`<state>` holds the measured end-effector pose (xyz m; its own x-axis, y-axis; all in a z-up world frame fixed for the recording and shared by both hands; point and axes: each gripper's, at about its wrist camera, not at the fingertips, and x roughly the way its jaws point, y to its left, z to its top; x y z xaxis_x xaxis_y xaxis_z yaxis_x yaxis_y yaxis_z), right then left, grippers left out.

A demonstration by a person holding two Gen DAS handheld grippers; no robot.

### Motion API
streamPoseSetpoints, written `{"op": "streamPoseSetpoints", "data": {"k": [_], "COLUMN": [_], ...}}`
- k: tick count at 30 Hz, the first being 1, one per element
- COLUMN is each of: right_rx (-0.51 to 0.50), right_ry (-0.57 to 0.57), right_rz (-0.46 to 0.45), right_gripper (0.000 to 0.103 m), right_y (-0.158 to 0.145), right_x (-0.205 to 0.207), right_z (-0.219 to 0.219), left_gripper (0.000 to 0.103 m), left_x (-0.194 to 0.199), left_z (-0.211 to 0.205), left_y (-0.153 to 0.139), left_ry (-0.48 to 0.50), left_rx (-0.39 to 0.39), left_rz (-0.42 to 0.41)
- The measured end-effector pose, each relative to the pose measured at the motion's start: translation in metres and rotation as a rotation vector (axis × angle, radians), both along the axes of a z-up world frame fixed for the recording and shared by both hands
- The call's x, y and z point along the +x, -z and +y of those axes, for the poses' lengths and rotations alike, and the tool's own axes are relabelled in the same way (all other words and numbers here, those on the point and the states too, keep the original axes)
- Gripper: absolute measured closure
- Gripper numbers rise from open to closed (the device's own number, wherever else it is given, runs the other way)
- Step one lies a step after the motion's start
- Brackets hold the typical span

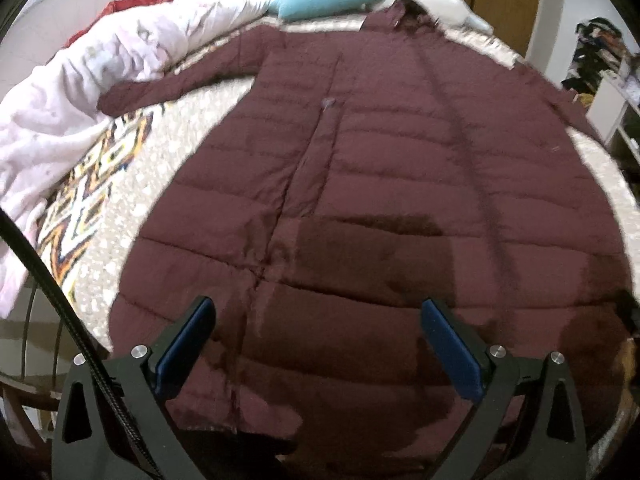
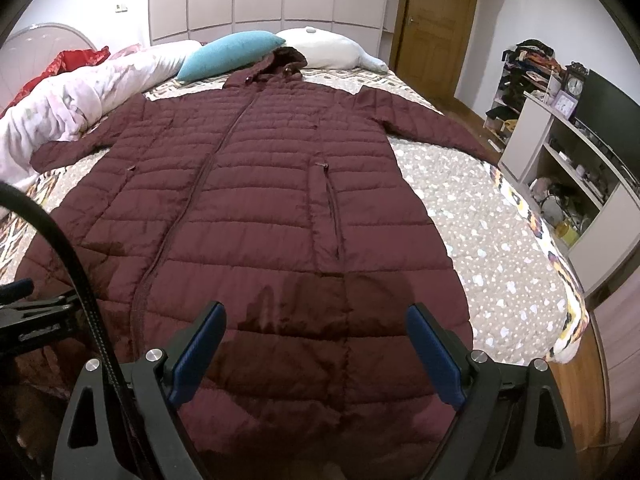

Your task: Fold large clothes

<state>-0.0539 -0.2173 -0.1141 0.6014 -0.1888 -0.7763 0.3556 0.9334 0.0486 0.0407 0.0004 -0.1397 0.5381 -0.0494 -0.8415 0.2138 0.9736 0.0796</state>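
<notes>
A long maroon quilted coat (image 2: 260, 184) lies flat and front up on the bed, hood (image 2: 286, 58) toward the pillows, both sleeves spread out to the sides. The left wrist view shows the same coat (image 1: 360, 184), blurred, with its hem nearest me. My left gripper (image 1: 316, 312) hovers open above the hem, close to the zip line, nothing between its blue pads. My right gripper (image 2: 314, 314) is open too, above the hem's right half. Part of the left gripper (image 2: 24, 308) shows at the left edge of the right wrist view.
A patterned bedspread (image 2: 492, 240) covers the bed. A crumpled pale duvet (image 2: 80, 92) lies along the left side, with a teal pillow (image 2: 236, 52) and a white pillow (image 2: 324, 48) at the head. A shelf unit (image 2: 568, 168) with a TV stands right. A wooden door (image 2: 436, 28) is beyond.
</notes>
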Motion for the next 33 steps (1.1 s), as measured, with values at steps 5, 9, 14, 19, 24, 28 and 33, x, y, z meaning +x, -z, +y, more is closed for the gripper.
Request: {"op": "streamPoseSetpoints", "data": {"k": [5, 9, 14, 19, 24, 28, 33], "right_rx": [0.005, 0.004, -0.017, -0.045, -0.059, -0.002, 0.060], "right_ry": [0.001, 0.013, 0.022, -0.003, -0.030, -0.037, -0.033], "right_rz": [-0.032, -0.089, -0.192, -0.310, -0.436, -0.496, -0.390], "right_gripper": [0.009, 0.009, 0.009, 0.009, 0.006, 0.003, 0.003], "right_y": [-0.018, -0.044, -0.092, -0.156, -0.226, -0.244, -0.189], "right_x": [-0.015, -0.032, -0.058, -0.088, -0.117, -0.125, -0.092], "right_z": [-0.002, -0.006, -0.010, -0.010, -0.015, -0.018, -0.014], "left_gripper": [0.001, 0.001, 0.001, 0.001, 0.001, 0.001, 0.001], "left_x": [-0.037, -0.066, -0.098, -0.133, -0.161, -0.159, -0.132], "left_z": [-0.005, -0.008, -0.005, -0.002, -0.013, -0.022, -0.033], "left_y": [-0.058, -0.108, -0.176, -0.246, -0.286, -0.274, -0.214], "left_ry": [0.038, 0.066, 0.078, 0.147, 0.205, 0.218, 0.189], "left_rx": [-0.058, -0.080, -0.123, -0.197, -0.134, -0.150, -0.130], "left_rz": [-0.105, -0.213, -0.324, -0.404, -0.545, -0.537, -0.476]}}
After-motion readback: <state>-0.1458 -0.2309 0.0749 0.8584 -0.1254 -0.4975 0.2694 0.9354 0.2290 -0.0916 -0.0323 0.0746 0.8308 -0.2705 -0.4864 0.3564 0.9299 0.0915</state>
